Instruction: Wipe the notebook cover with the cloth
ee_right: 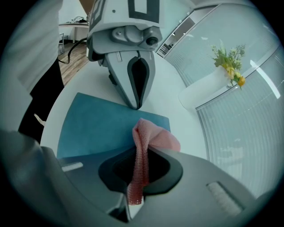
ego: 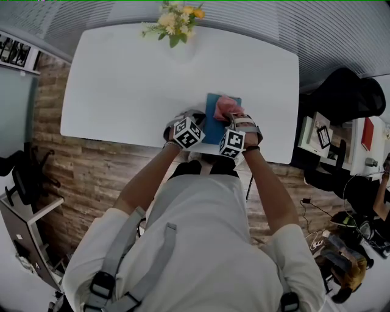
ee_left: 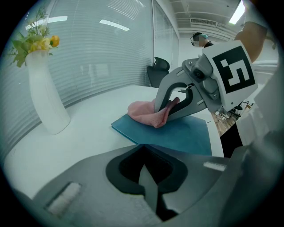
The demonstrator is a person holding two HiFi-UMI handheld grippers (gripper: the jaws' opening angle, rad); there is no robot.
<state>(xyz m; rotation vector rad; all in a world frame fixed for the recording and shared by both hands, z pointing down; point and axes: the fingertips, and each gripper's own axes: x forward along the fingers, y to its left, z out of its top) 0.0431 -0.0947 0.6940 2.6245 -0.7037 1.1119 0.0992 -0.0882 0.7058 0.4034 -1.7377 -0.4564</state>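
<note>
Notebook (ego: 211, 117): teal cover up, flat on the white desk (ego: 122, 91), at the desk's 6 o'clock edge, close in front of the person. Pink cloth (ego: 226, 107) sits bunched on the cover's 1 o'clock corner. One end is pinched between the closed jaws of the right gripper (ee_left: 166, 110), the rest drapes forward onto the cover, presumably held low so the free fold drags across the surface. Left gripper (ee_right: 133, 102): jaws together, nothing between them, tip down at the notebook's 9 o'clock edge; likely bracing the book against sliding, contact not confirmed. Most of the cover is bare, so I judge the wipe to be at an early stroke. The desk is smooth with rounded corners and otherwise clear, save a white vase (ego: 181, 46) of yellow flowers (ego: 177, 18) at 12 o'clock. Wood-pattern floor (ego: 79, 164), slatted blinds (ee_left: 111, 53) behind glass, black office chair (ego: 344, 94) at 3 o'clock
</note>
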